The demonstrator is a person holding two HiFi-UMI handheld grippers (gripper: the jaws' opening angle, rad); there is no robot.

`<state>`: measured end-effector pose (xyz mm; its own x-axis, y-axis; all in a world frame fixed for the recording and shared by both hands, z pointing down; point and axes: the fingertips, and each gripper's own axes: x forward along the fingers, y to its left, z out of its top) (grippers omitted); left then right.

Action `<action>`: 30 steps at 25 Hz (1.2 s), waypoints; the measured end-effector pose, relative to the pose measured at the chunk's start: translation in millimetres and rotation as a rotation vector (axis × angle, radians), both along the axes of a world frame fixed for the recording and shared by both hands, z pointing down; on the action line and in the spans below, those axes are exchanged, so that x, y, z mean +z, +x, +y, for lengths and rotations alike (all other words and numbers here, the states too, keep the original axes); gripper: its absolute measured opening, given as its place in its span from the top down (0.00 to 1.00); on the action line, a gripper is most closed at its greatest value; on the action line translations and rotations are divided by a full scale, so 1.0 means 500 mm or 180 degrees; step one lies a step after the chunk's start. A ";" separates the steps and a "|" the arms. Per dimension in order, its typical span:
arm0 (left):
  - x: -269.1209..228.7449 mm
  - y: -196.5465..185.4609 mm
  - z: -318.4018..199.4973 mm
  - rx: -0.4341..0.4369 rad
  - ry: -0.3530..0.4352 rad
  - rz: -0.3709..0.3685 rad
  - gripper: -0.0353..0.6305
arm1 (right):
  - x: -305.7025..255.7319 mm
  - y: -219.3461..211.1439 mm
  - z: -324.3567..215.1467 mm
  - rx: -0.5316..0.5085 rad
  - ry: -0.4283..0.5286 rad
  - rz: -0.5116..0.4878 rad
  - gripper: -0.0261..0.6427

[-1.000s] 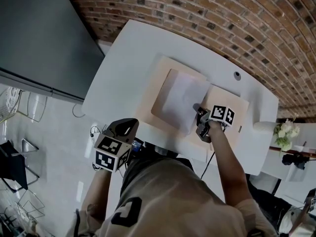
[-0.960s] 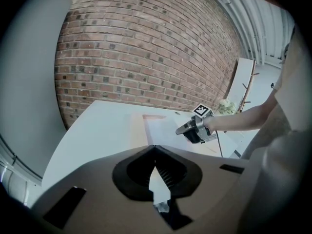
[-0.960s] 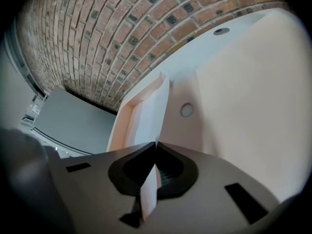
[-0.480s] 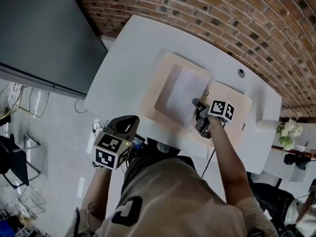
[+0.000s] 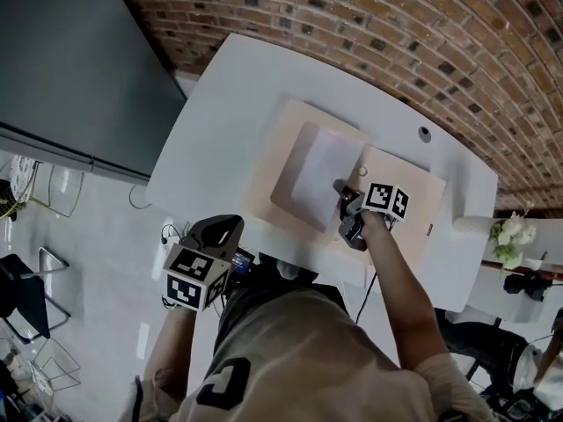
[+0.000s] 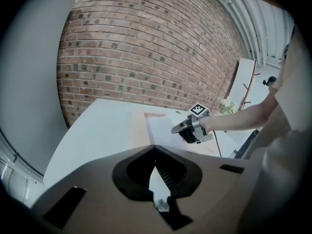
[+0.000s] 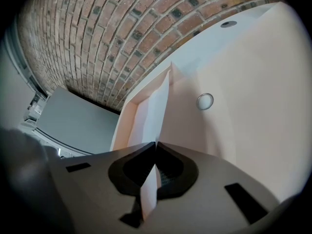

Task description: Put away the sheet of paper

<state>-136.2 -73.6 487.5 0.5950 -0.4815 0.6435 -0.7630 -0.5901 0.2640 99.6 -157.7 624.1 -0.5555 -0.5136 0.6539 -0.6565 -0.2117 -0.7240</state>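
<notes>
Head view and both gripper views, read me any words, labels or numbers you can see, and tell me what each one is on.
No readable words or numbers in any view.
Sheet of paper: looks blank.
Marker cubes: black-and-white square patterns only, no letters.
Shirt: one pale mark low down, not legible as text.

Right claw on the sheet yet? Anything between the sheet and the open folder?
Right claw is shut on the sheet of paper's near edge, nothing between them. The sheet lies over the open beige folder; nothing else visible sits on it. Left claw is shut, held off the table, out of the way.
</notes>
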 end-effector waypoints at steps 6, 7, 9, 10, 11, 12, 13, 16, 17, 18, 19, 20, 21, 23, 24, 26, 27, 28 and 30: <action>-0.001 -0.001 -0.001 0.0013 0.0002 0.0000 0.93 | 0.000 -0.010 -0.008 -0.0008 0.0002 -0.0005 0.93; 0.000 -0.001 -0.001 0.0014 -0.0002 -0.0001 0.93 | 0.000 -0.012 -0.010 -0.0008 -0.0001 -0.0005 0.92; 0.001 0.000 -0.001 0.0013 -0.0012 -0.0005 0.93 | 0.001 -0.017 -0.015 -0.0016 -0.0006 -0.0009 0.93; 0.002 0.001 -0.001 0.0013 -0.0018 -0.0005 0.93 | 0.001 -0.020 -0.017 -0.0021 -0.0005 -0.0016 0.93; 0.003 0.002 -0.001 0.0011 -0.0024 -0.0004 0.93 | 0.001 -0.023 -0.019 -0.0024 -0.0002 -0.0024 0.93; 0.004 0.002 -0.001 0.0009 -0.0029 -0.0004 0.93 | 0.001 -0.026 -0.020 -0.0027 0.0001 -0.0033 0.93; 0.005 0.002 -0.001 0.0006 -0.0033 -0.0004 0.93 | 0.002 -0.029 -0.022 -0.0030 0.0003 -0.0041 0.93; 0.009 0.000 -0.003 -0.0003 -0.0045 -0.0004 0.93 | 0.005 -0.036 -0.027 -0.0027 -0.0006 -0.0058 0.93; 0.010 -0.001 -0.003 -0.0010 -0.0052 -0.0003 0.93 | 0.007 -0.037 -0.026 -0.0026 -0.0014 -0.0059 0.93; 0.011 -0.002 -0.003 -0.0022 -0.0059 -0.0001 0.93 | 0.009 -0.038 -0.026 -0.0027 -0.0024 -0.0059 0.93; 0.011 -0.004 -0.003 -0.0033 -0.0064 -0.0002 0.93 | 0.011 -0.039 -0.025 -0.0027 -0.0034 -0.0063 0.93; 0.010 -0.005 -0.003 -0.0040 -0.0064 -0.0006 0.92 | 0.012 -0.039 -0.025 -0.0026 -0.0042 -0.0068 0.93; 0.010 -0.006 -0.004 -0.0046 -0.0060 -0.0008 0.93 | 0.012 -0.039 -0.025 -0.0023 -0.0045 -0.0074 0.92; 0.010 -0.004 -0.004 -0.0055 -0.0061 -0.0007 0.93 | 0.011 -0.037 -0.027 -0.0015 -0.0042 -0.0084 0.93; 0.010 -0.004 -0.004 -0.0053 -0.0063 -0.0011 0.93 | 0.011 -0.037 -0.027 -0.0010 -0.0042 -0.0090 0.93; 0.010 -0.006 -0.005 -0.0057 -0.0063 -0.0019 0.93 | 0.013 -0.038 -0.028 -0.0001 -0.0042 -0.0103 0.93; 0.009 -0.007 -0.005 -0.0062 -0.0058 -0.0020 0.93 | 0.014 -0.039 -0.028 0.0003 -0.0040 -0.0106 0.93; 0.007 -0.008 -0.004 -0.0067 -0.0052 -0.0022 0.93 | 0.014 -0.039 -0.027 0.0008 -0.0038 -0.0108 0.92; 0.006 -0.008 -0.001 -0.0072 -0.0046 -0.0027 0.92 | 0.015 -0.039 -0.026 0.0020 -0.0034 -0.0111 0.93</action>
